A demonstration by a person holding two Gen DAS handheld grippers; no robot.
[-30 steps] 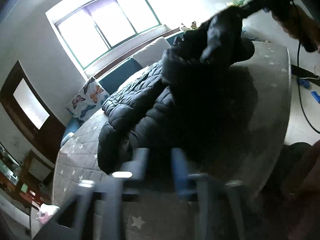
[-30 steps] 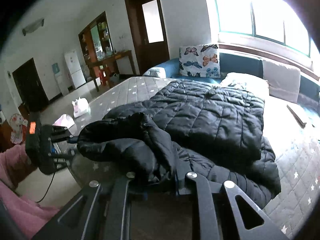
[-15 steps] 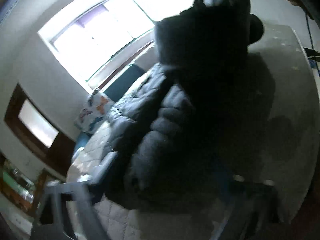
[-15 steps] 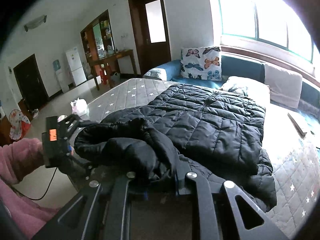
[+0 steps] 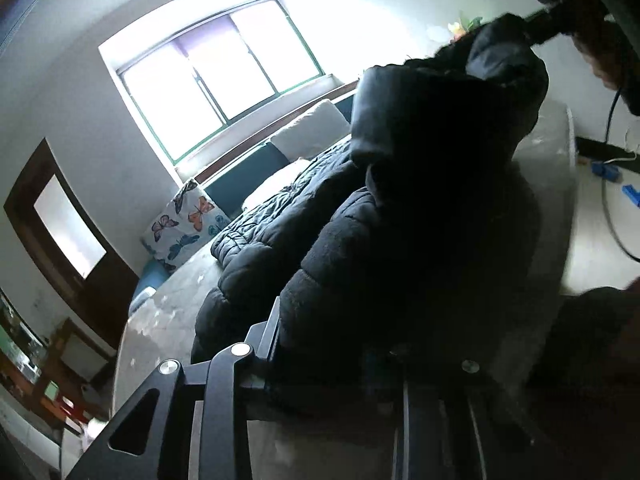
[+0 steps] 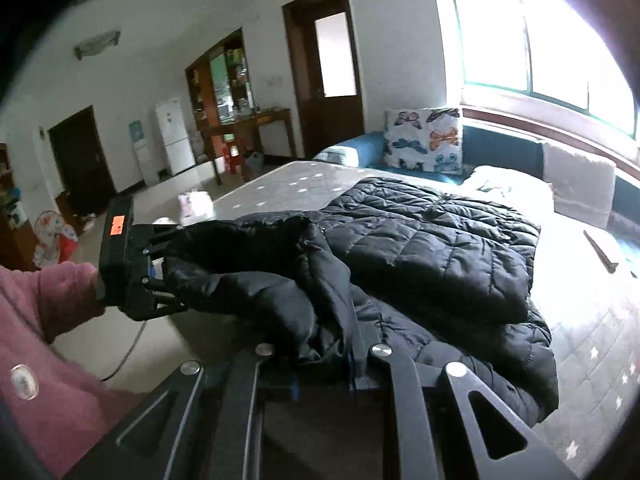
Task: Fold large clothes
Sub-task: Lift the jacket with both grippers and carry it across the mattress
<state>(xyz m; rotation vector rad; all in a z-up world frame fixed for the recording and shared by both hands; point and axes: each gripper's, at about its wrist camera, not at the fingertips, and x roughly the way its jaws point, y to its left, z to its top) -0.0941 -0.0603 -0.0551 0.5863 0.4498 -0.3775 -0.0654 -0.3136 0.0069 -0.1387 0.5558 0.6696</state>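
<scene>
Bright window ahead on the right, white walls; brown door straight ahead, white fridge far left.

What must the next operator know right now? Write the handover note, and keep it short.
Left tool: jaws closing on the near edge of the black jacket, with fabric between them.
Right tool: shut on a bunch of the same edge.
Jacket: its far part lies flat on the star-print mattress. The near part is bunched and lifted between the two tools.
Done: both tools are on the jacket. One layer already seems to lie over another on the far side.
Left: probably carry the held edge over the body, lay it flat, then finish the folds.
</scene>
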